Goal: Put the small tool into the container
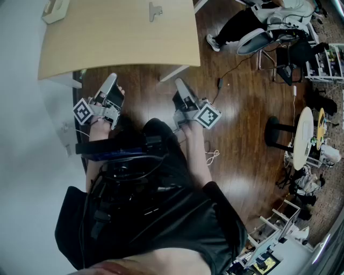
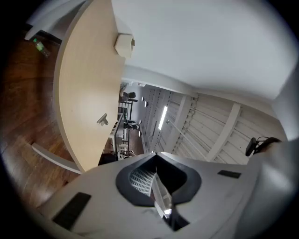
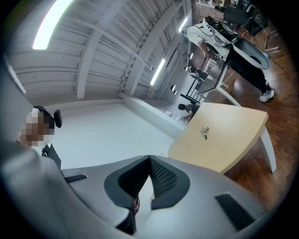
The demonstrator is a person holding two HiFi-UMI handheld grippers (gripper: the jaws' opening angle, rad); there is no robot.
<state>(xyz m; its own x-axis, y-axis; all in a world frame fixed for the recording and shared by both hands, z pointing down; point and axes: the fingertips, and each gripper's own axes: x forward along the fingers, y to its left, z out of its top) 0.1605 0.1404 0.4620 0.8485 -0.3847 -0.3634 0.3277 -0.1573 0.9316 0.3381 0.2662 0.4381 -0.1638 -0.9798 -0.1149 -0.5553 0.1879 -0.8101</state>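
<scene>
- the table [image 1: 118,37] lies ahead, both grippers held short of it.
- left gripper [image 1: 110,81] and right gripper [image 1: 180,86]: clenched, empty; best to part one's jaws before reaching.
- the container [image 1: 55,9] sits at the table's far left.
- the small tool [image 1: 155,11] lies mid-table, well apart from the container.

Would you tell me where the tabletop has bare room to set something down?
The table is mostly bare: the whole near half along the front edge, the stretch between the container and the small clip, and the strip right of the clip. Only the container's far-left corner is taken.
</scene>
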